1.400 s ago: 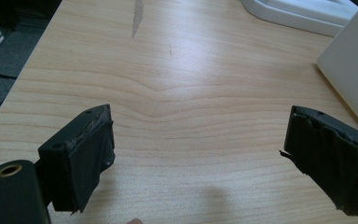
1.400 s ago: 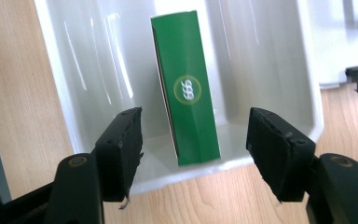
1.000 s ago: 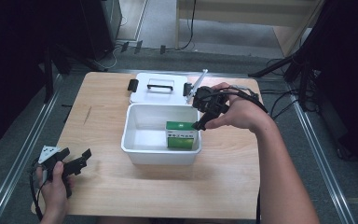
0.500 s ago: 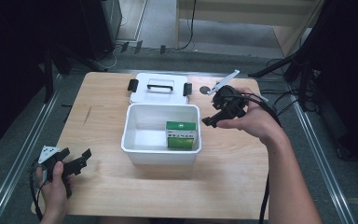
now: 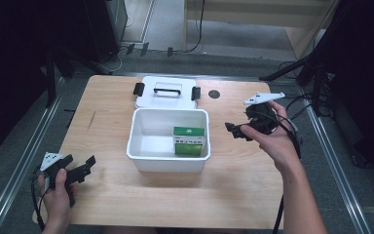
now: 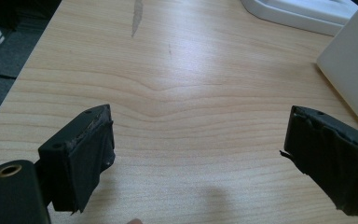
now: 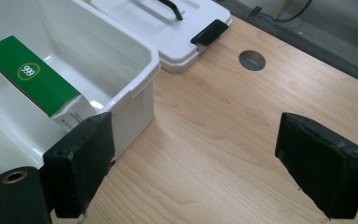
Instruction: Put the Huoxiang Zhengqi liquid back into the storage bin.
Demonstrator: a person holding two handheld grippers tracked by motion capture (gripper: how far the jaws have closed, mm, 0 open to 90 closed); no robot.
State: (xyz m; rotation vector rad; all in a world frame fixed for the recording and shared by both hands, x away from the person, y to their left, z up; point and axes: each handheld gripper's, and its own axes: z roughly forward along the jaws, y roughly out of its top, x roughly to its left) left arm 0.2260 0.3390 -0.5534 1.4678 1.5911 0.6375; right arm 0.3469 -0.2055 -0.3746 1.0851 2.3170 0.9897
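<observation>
Green box (image 5: 189, 141) inside white bin (image 5: 168, 163), right gripper (image 5: 237, 131) beside it, apart, empty

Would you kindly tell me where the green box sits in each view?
High view: green box stands inside the white bin, right of centre.
Left gripper view: not in it.
Right gripper view: green box at upper left, in the bin.
Shared landmark: the white lid.

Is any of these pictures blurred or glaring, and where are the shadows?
High view: soft and a little grainy, dark surroundings, even light on the table. Left gripper view: sharp wood grain, a faint shadow between the jaws, which are slightly blurred. Right gripper view: the bin is bright and nearly washed out; the green box stays readable.
</observation>
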